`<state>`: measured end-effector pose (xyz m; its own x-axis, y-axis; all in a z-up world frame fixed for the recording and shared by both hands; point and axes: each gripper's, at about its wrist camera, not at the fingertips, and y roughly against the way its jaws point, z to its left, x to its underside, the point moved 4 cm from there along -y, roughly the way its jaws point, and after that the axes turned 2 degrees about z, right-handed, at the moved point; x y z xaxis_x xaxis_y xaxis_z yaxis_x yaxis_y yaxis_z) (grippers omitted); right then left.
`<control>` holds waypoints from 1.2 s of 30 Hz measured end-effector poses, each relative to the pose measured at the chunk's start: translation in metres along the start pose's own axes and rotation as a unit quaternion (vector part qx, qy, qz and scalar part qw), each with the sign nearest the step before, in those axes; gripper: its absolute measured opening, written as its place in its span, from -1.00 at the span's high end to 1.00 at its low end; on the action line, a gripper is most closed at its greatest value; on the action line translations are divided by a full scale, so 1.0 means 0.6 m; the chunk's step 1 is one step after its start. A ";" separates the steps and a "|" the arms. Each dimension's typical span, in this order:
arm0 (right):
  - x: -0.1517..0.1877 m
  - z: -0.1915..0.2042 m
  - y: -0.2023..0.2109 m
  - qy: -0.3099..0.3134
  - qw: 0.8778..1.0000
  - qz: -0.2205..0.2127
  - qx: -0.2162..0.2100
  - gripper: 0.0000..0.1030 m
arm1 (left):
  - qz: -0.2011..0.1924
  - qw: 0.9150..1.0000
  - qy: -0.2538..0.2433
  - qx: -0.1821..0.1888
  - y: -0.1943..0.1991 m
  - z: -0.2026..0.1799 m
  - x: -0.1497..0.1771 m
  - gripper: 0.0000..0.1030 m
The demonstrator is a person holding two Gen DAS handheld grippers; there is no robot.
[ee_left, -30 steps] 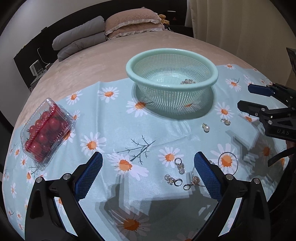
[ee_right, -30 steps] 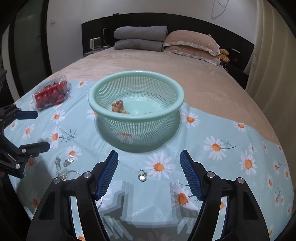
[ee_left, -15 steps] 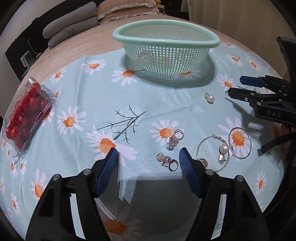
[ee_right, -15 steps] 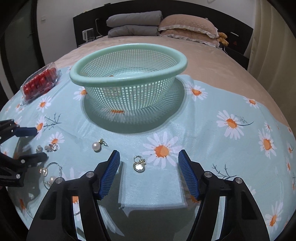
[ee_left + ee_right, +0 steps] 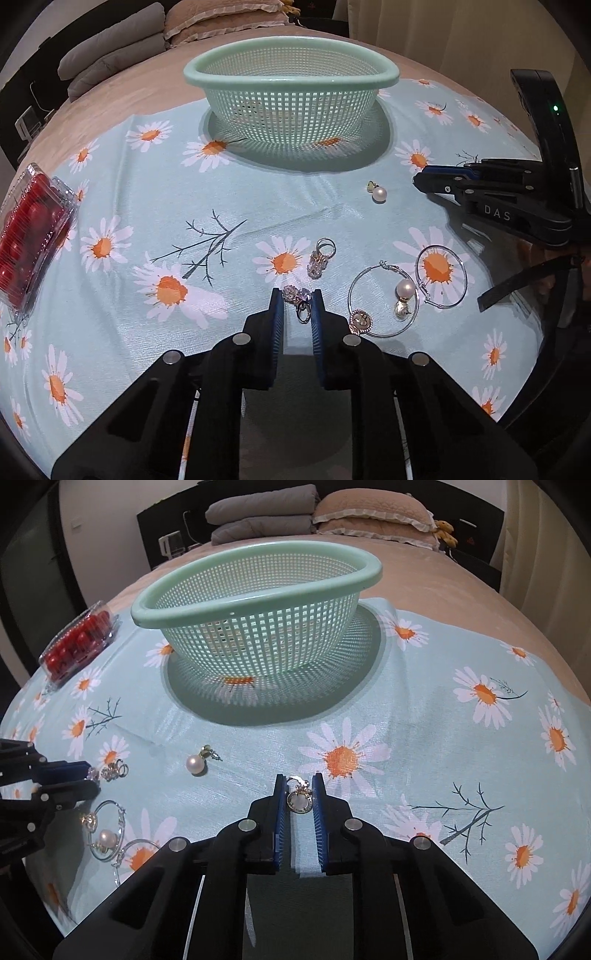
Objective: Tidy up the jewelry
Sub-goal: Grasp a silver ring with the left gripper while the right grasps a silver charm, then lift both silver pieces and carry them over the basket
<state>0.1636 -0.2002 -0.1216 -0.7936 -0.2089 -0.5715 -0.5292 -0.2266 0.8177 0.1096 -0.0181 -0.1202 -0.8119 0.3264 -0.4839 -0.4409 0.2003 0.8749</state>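
2 grippers on a daisy tablecloth (image 5: 110,206), left gripper (image 5: 297,309) clamped on a crystal earring (image 5: 301,301), right gripper (image 5: 300,798) clamped on a round earring (image 5: 300,800), 1 green basket (image 5: 258,602) toward the far edge, 2 hoop earrings (image 5: 441,275) countable only in the left view.

A home bedroom: bed (image 5: 424,572) with stacked pillows (image 5: 369,507).

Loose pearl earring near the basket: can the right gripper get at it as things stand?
Probably not right away. The pearl earring lies unobstructed on the cloth, to the left of the right gripper, but that gripper looks shut on a round pendant earring.
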 end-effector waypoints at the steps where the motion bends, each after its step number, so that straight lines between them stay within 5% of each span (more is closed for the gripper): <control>1: 0.000 0.000 0.002 -0.001 1.000 0.002 -0.003 0.75 | 0.001 1.000 0.002 0.004 0.001 0.001 0.001 0.70; 9: -0.005 -0.010 0.042 -0.007 1.000 0.006 -0.006 0.75 | 0.014 1.000 0.002 0.006 0.019 0.000 0.001 0.72; 19: -0.026 0.006 0.121 0.027 0.999 -0.026 -0.014 0.75 | -0.016 1.000 -0.012 -0.004 0.075 -0.002 -0.024 0.71; 36: -0.108 0.017 0.207 0.054 0.994 -0.090 -0.020 0.75 | -0.075 0.997 -0.029 -0.016 0.142 0.017 -0.148 0.71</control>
<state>0.1464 -0.2050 0.0177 -0.6497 -0.2619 -0.7137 -0.6452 -0.3065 0.6998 0.1480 -0.0205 -0.0026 -0.7131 0.3480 -0.6086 -0.5686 0.2208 0.7924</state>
